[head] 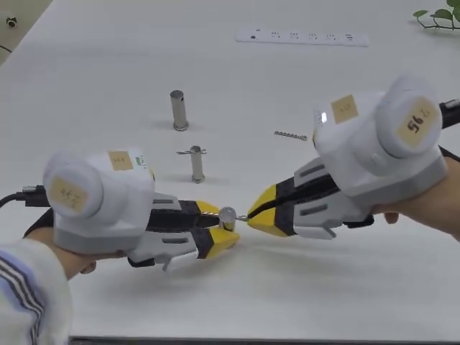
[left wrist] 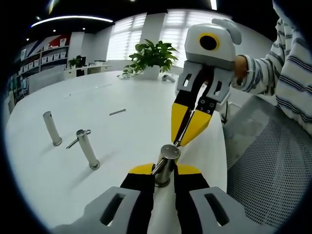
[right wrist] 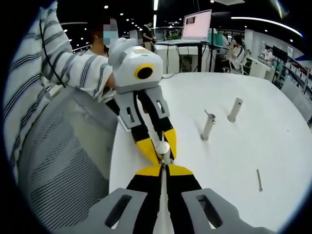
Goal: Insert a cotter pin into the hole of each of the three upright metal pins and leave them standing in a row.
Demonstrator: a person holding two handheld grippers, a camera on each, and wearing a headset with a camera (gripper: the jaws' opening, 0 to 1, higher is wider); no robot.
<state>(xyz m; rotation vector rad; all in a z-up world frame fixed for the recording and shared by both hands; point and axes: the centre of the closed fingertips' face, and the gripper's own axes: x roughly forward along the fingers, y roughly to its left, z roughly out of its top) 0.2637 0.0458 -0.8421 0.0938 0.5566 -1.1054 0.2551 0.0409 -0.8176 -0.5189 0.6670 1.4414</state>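
Note:
My left gripper (head: 221, 228) is shut on an upright metal pin (head: 227, 215), which stands between its yellow tips (left wrist: 165, 168). My right gripper (head: 253, 215) comes in from the right, shut on a thin cotter pin (left wrist: 179, 140) whose end meets the head of that metal pin (right wrist: 162, 147). A second metal pin (head: 197, 164) stands behind with a cotter pin (head: 191, 152) through its top. A third metal pin (head: 178, 109), bare, stands farthest back. A loose cotter pin (head: 290, 134) lies on the table to the right.
The white table (head: 108, 79) carries a white power strip (head: 302, 36) along its far edge. A potted plant (head: 437, 16) sits at the far right corner. A mesh chair (left wrist: 263, 165) is beside the table, and people sit at desks in the background.

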